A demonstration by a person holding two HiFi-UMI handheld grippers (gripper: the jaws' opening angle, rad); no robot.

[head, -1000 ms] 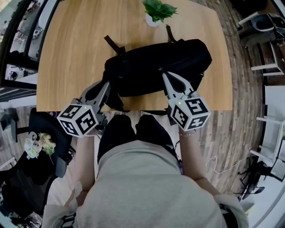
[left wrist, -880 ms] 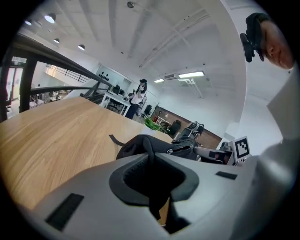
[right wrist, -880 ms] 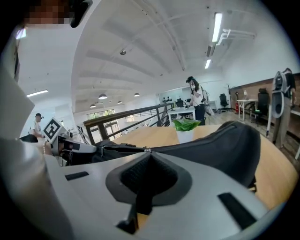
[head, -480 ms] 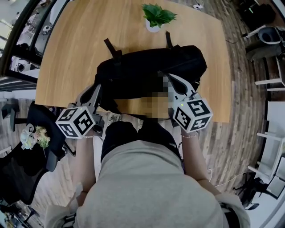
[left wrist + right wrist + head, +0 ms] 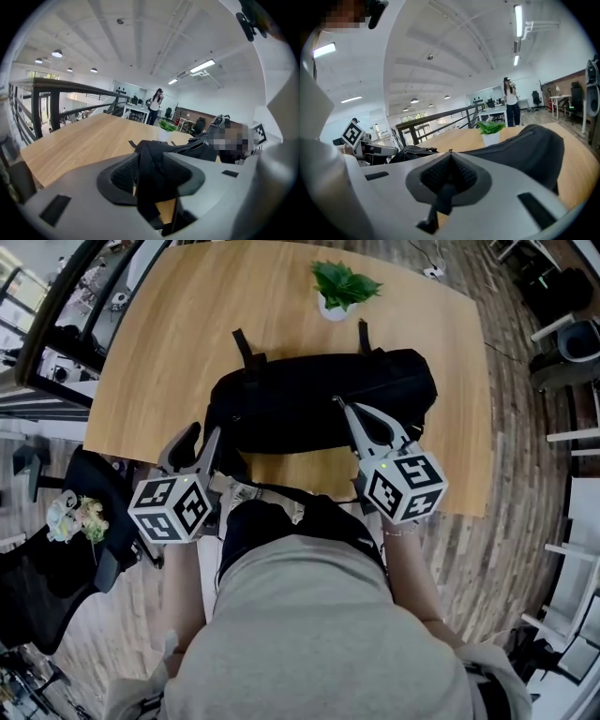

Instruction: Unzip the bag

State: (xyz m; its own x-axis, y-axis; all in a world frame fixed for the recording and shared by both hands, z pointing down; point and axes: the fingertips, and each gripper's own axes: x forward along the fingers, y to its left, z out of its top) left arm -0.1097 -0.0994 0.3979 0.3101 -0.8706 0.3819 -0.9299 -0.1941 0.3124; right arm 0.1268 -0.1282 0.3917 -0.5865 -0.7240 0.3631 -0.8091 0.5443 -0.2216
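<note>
With the bag point(image 5: 319, 399) at frame centre on the worktop point(image 5: 187, 334), the right tongs point(image 5: 339, 404) pinch what looks like the zip pull point(image 5: 443, 197), and the left tongs point(image 5: 204, 432) have just opened around a black strap point(image 5: 150, 178) without pressing it; judged next step is to re-anchor the left side, then draw the pull.

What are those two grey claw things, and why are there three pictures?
They are hand-held grippers; a person holds one in each hand. One picture comes from a camera on the person's head, looking down. The other two come from cameras riding on the grippers. On the wooden table lie a black bag and a small potted plant. The right gripper is pinched shut on a thin black tab, probably the zip pull. The left gripper has just been opening its jaws; a black strap of the bag sits loosely between them.
</note>
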